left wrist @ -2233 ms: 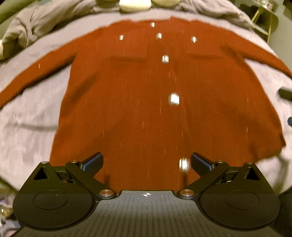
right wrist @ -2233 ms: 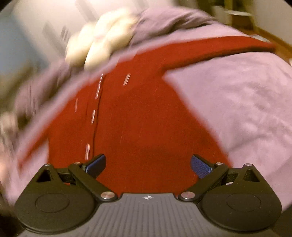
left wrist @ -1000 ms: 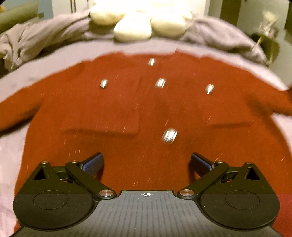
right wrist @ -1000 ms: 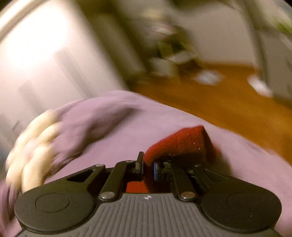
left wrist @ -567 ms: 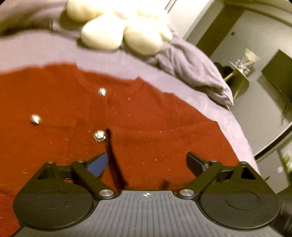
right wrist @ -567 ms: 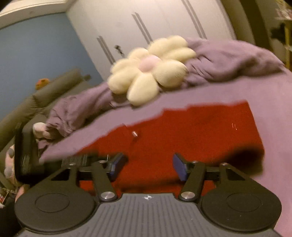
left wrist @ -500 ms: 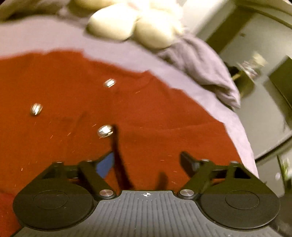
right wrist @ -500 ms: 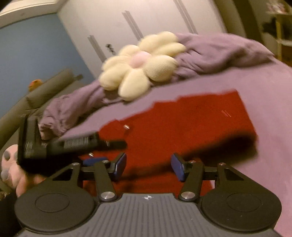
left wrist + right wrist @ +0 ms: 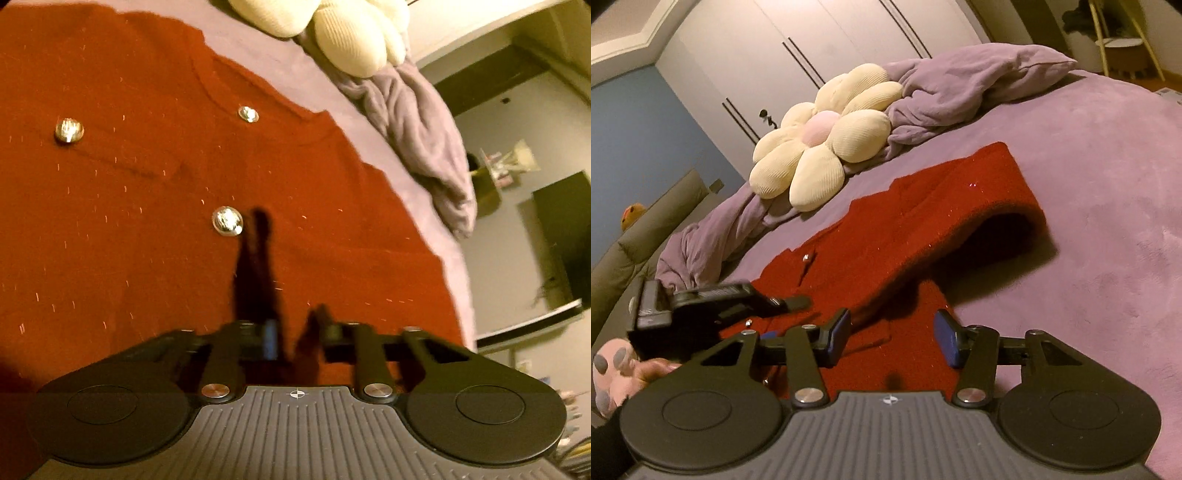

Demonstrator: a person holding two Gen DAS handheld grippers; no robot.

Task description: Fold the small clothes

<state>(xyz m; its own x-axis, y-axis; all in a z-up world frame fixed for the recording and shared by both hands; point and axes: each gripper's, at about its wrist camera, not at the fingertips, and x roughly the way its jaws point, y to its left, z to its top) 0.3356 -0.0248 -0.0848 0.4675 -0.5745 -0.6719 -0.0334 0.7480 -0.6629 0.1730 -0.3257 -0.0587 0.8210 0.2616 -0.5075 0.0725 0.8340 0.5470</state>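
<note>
So the red cardigan (image 9: 897,236) is lying front-up on the purple bedspread (image 9: 1108,184), silver buttons (image 9: 226,220) showing. Its sleeve (image 9: 990,192) is already flipped in over the body, arching up ahead of the right gripper (image 9: 892,338) and a bit to its right, with a loose loop at the fold. That gripper has its jaws set wide with nothing between them, and it hovers just above the cloth. My guess is the sleeve has just been dropped there, which would explain why it isn't lying flat.

The left gripper (image 9: 297,338) is down low over the chest, jaws pulled in narrow. I honestly can't tell whether they're pinching fabric or just sitting on it; it's blurry and shadowed there. The nearest button sits just ahead and slightly left of it. It looks like it's there to pin the body so the fold doesn't drag everything.

Flower cushion (image 9: 823,136) and the bunched blanket (image 9: 960,85) are well beyond both, out of the way.
</note>
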